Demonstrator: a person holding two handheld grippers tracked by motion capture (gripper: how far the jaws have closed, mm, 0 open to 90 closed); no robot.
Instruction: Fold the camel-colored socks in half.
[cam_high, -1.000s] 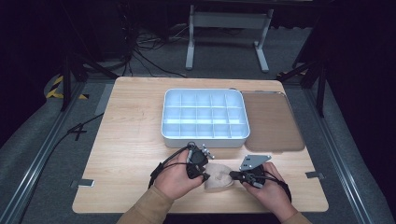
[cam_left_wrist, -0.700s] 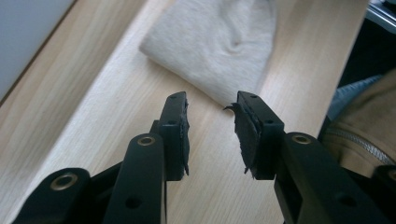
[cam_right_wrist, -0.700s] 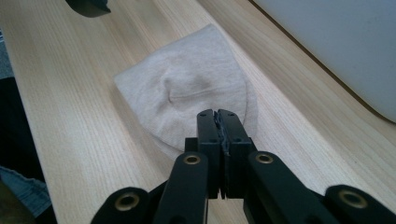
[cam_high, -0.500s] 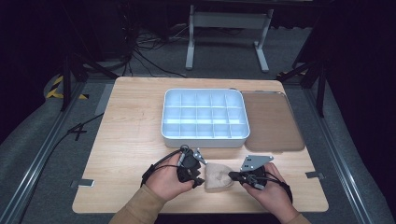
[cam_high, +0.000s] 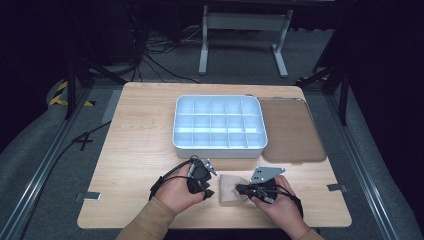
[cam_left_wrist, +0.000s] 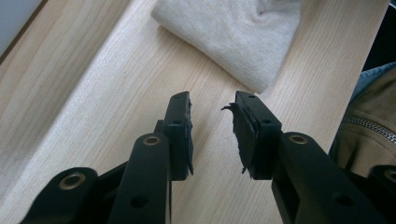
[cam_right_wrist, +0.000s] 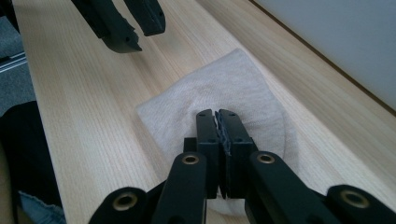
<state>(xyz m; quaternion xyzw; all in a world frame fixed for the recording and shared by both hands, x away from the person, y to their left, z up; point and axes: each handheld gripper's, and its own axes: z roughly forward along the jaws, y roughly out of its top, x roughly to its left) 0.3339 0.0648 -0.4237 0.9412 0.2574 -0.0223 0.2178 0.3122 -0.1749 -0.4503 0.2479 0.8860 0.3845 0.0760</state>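
Note:
A folded beige cloth (cam_high: 230, 187) (cam_left_wrist: 238, 37) (cam_right_wrist: 238, 84) lies flat on the wooden table (cam_high: 142, 140) near its front edge, between my two hands. My left gripper (cam_high: 206, 192) (cam_left_wrist: 212, 105) is open just left of the cloth, over bare wood and clear of the fabric; it also hangs at the top of the right gripper view (cam_right_wrist: 144, 37). My right gripper (cam_high: 241, 189) (cam_right_wrist: 217, 113) is shut, and its tips rest on the cloth's right part, where the fabric dimples slightly. No cloth shows between its jaws.
A white tray (cam_high: 218, 146) divided into several compartments stands behind the cloth at the table's middle. A brown lid (cam_high: 290, 131) lies flat to its right. The person's tan sleeves come in from the bottom edge.
My left gripper has let go of the cloth and drawn back to the left. The cloth has settled flatter. My right gripper has stayed on it.

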